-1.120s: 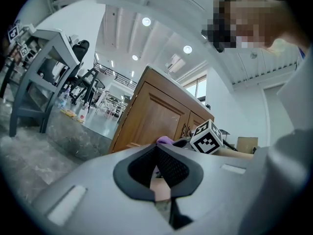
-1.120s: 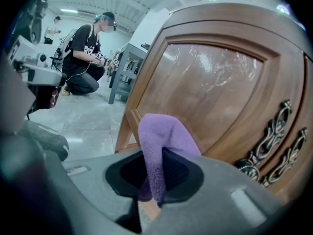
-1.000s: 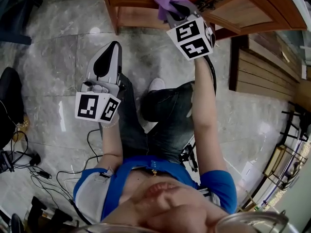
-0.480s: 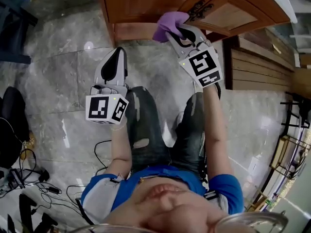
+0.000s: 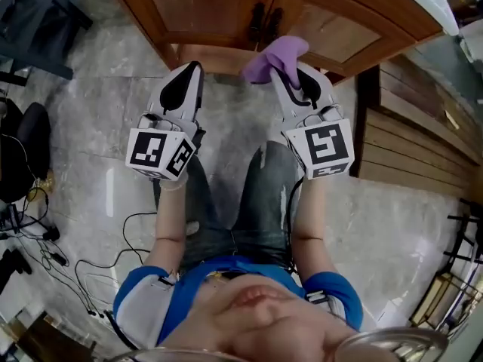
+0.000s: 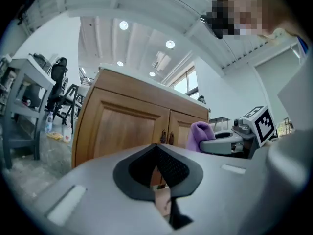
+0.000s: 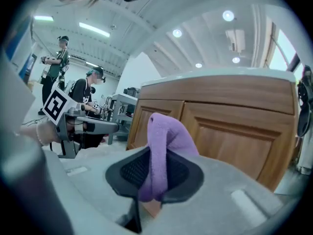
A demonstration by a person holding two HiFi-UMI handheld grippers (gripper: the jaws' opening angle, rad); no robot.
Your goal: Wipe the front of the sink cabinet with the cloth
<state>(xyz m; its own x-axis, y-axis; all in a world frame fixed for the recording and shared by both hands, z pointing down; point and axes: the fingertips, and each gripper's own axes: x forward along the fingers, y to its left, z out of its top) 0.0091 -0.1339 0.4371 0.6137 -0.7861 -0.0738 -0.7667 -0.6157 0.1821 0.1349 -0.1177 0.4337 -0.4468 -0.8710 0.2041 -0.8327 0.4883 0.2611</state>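
Floor [image 5: 90,111]: grey marble tiles were seen across the head view, with black cables [image 5: 83,266] strewn at the lower left.
Sink cabinet [image 5: 204,13]: a brown wooden front with two panelled doors was set along the top of the head view; dark handles [image 5: 264,21] were fixed where the doors meet. It was also seen in the left gripper view [image 6: 122,126] and the right gripper view [image 7: 230,131].
Cloth [image 5: 275,57]: purple and folded, it was held just below the right-hand door at top centre; contact with the wood could not be told.
Right claw [image 5: 290,70]: it was clamped on the Cloth [image 7: 164,146], which stuck up past the tips.
Left claw [image 5: 189,70]: it was pressed together with nothing gripped and pointed at the cabinet base, left of the cloth.
Legs [image 5: 249,202]: dark jeans were seen between the two arms.
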